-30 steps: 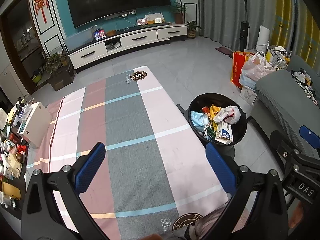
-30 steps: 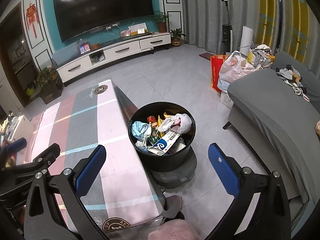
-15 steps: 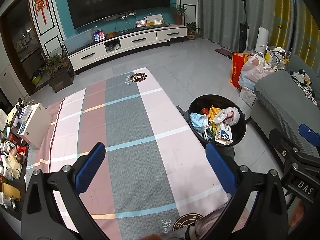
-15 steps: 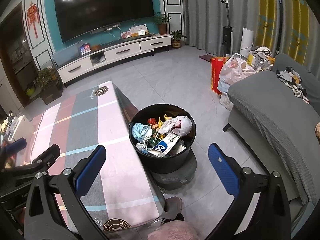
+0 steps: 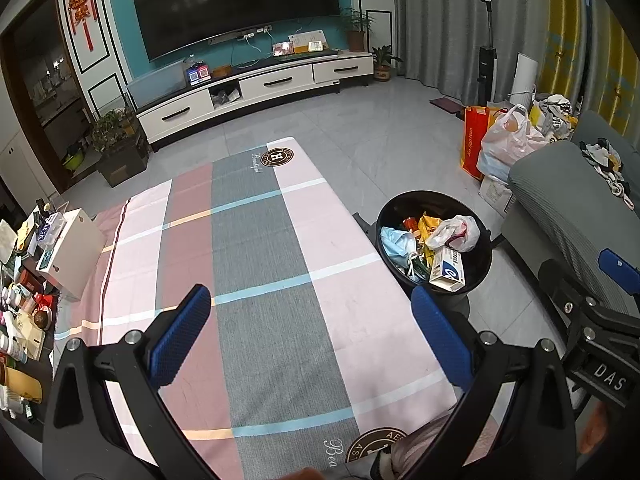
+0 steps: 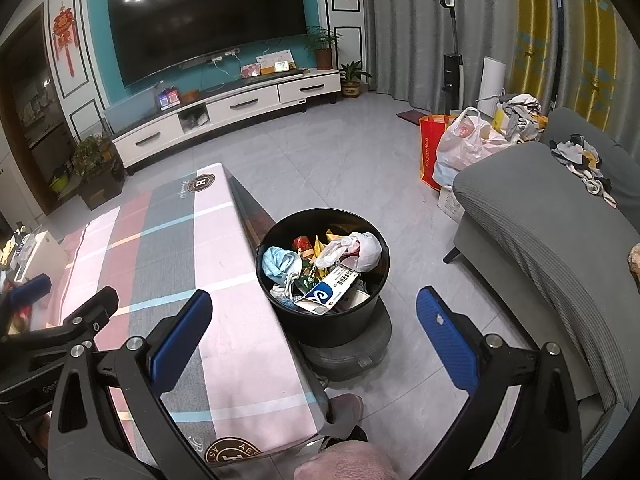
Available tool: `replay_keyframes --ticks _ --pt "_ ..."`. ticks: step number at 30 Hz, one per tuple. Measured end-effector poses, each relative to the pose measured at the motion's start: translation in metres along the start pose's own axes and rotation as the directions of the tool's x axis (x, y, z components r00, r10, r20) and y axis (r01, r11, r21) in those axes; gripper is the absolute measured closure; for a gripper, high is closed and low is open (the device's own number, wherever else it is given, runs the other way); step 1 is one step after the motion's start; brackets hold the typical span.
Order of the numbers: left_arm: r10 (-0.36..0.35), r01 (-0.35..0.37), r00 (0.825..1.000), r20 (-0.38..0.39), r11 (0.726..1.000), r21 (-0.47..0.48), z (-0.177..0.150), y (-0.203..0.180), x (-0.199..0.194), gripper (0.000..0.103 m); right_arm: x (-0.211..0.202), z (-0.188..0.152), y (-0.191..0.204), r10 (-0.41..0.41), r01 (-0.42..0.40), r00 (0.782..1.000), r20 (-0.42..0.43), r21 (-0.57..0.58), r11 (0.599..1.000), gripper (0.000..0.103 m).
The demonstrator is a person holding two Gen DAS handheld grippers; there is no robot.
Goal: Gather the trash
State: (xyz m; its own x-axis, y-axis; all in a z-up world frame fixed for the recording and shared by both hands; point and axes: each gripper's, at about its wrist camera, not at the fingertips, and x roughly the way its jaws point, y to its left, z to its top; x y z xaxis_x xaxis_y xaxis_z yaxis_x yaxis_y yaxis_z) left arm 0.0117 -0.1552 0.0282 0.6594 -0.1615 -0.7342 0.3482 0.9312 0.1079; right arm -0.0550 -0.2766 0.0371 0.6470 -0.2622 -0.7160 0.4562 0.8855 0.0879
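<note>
A black round bin (image 6: 280, 300) (image 5: 478, 276) stands on the floor by the table's right edge. It holds a white-and-blue carton (image 6: 332, 290) (image 5: 448, 270), a crumpled white plastic bag (image 6: 356, 250), a blue mask (image 6: 280, 262) and coloured wrappers. My left gripper (image 5: 310, 320) hangs open over the checked tablecloth (image 5: 256, 248), nothing between its blue pads. My right gripper (image 6: 314, 322) is open too, held above the near side of the bin, empty. In the left wrist view the right gripper (image 5: 600, 308) shows at the right edge.
A white box (image 5: 74, 252) and several bottles and jars (image 5: 18, 332) crowd the table's left end. A grey sofa (image 6: 552, 232) lies to the right, bags (image 6: 460, 148) behind it. A TV cabinet (image 5: 256, 88) lines the far wall. A pink slipper (image 6: 346, 406) shows under the bin.
Both views have shifted very slightly; the bin sits a touch lower in the right wrist view. Both grippers stay open and empty.
</note>
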Motion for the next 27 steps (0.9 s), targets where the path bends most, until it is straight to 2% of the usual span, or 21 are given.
replay_keyframes --ticks 27 --pt "-0.006 0.006 1.0 0.01 1.0 0.007 0.0001 -0.0011 -0.0018 0.003 0.0 0.0051 -0.0034 -0.004 0.004 1.0 -0.004 -0.004 1.0 0.003"
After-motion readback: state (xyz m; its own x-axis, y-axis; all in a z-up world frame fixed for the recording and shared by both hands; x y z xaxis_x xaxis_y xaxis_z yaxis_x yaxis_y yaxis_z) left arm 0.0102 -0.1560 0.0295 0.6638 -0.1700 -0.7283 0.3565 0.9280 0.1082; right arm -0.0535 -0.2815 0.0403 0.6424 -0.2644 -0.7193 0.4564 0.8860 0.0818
